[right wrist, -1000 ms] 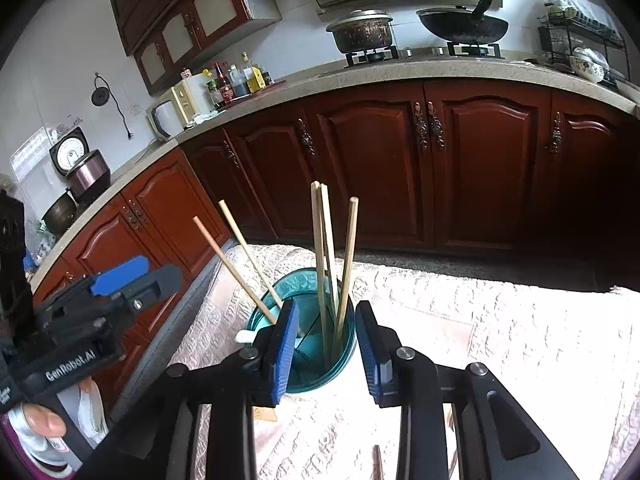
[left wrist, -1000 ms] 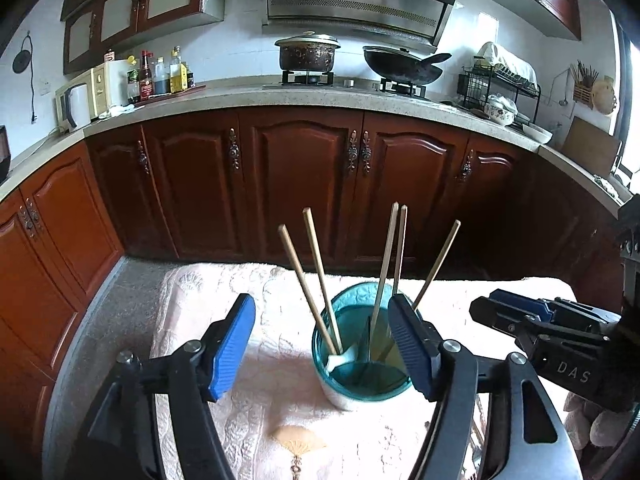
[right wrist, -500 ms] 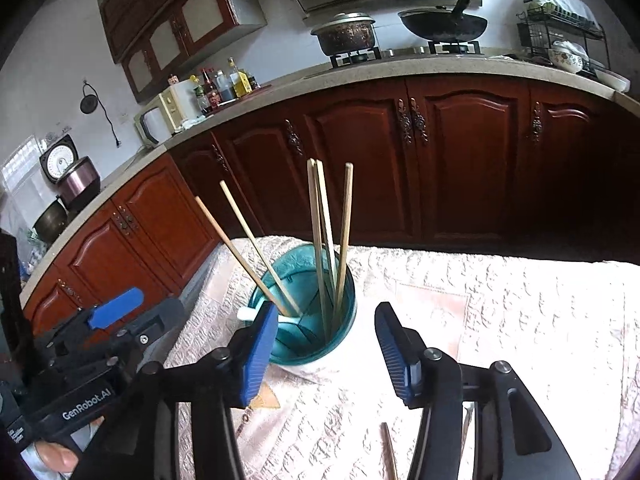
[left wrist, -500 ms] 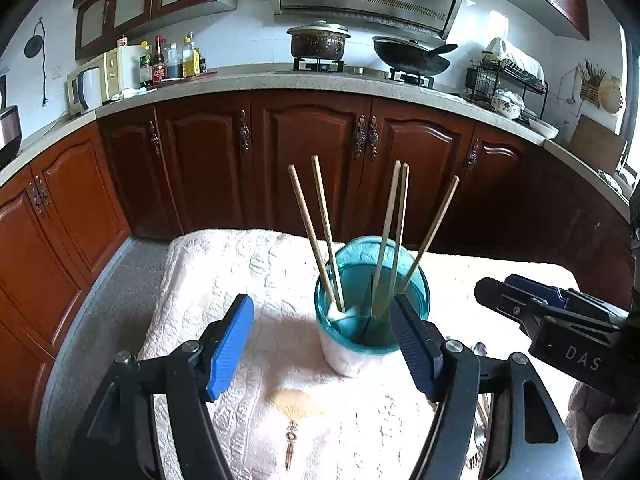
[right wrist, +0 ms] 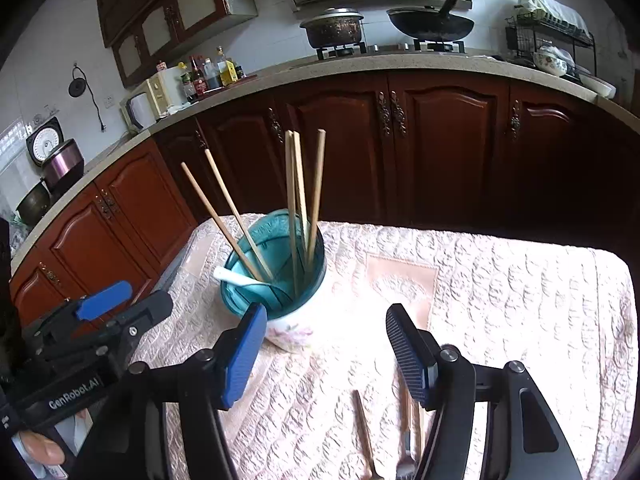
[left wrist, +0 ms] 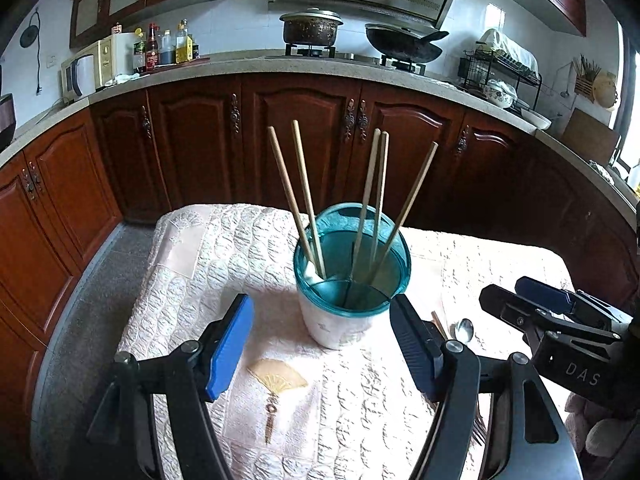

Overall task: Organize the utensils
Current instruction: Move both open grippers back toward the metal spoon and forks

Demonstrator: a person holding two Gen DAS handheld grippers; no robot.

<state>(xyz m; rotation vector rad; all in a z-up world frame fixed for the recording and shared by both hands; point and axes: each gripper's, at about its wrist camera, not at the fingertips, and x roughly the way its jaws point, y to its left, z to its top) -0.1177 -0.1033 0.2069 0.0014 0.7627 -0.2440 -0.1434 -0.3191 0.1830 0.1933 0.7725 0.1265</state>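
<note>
A white holder with a teal rim (left wrist: 352, 276) (right wrist: 276, 280) stands on the quilted cloth, with several wooden chopsticks (left wrist: 304, 200) (right wrist: 296, 200) and a white spoon (right wrist: 236, 278) in it. My left gripper (left wrist: 322, 336) is open just in front of the holder, its blue pads (left wrist: 230, 344) not touching it. My right gripper (right wrist: 326, 344) is to the right of the holder. Its jaws are opening and nothing is between them. A metal spoon (left wrist: 464, 328), a fork (right wrist: 406, 448) and loose chopsticks (right wrist: 362, 428) lie on the cloth under the right gripper.
The pale quilted cloth (right wrist: 500, 300) covers the table, which ends at a grey floor (left wrist: 80, 300) on the left. Dark wooden cabinets (left wrist: 304, 144) run behind, under a counter with a pot (left wrist: 312, 30) and a wok (left wrist: 404, 42).
My right gripper's jaws have widened and it has drawn back from the holder. The left gripper has also pulled back and sunk a little, which brings the metal spoon into view.
</note>
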